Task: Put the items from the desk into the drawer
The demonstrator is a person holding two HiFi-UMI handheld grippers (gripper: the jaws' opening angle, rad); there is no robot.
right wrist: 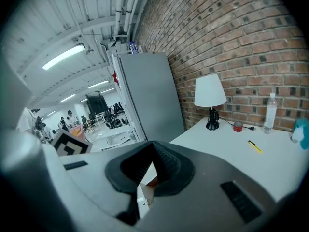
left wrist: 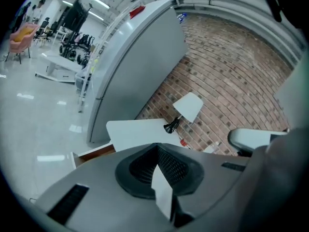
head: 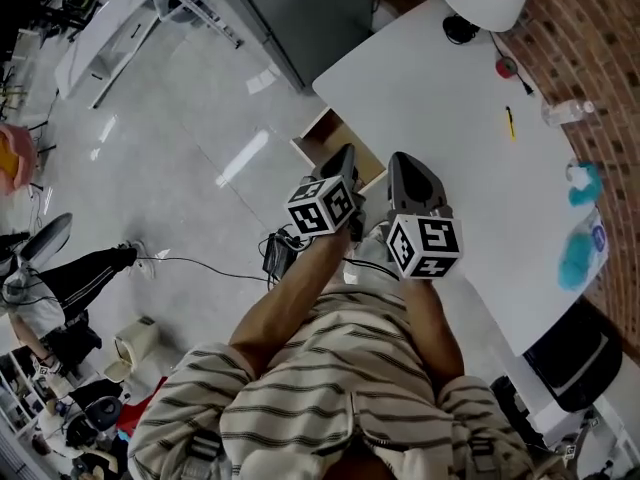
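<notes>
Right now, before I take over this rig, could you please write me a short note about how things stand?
Left gripper: jaws shut, nothing held, raised near the chest.
Right gripper: looks the same, shut and empty.
Drawer: open at the desk's edge, inside mostly hidden.
On the desk: yellow pen, red tape roll, bottle, teal items.
Done: drawer open.
Left: all items to go in.
</notes>
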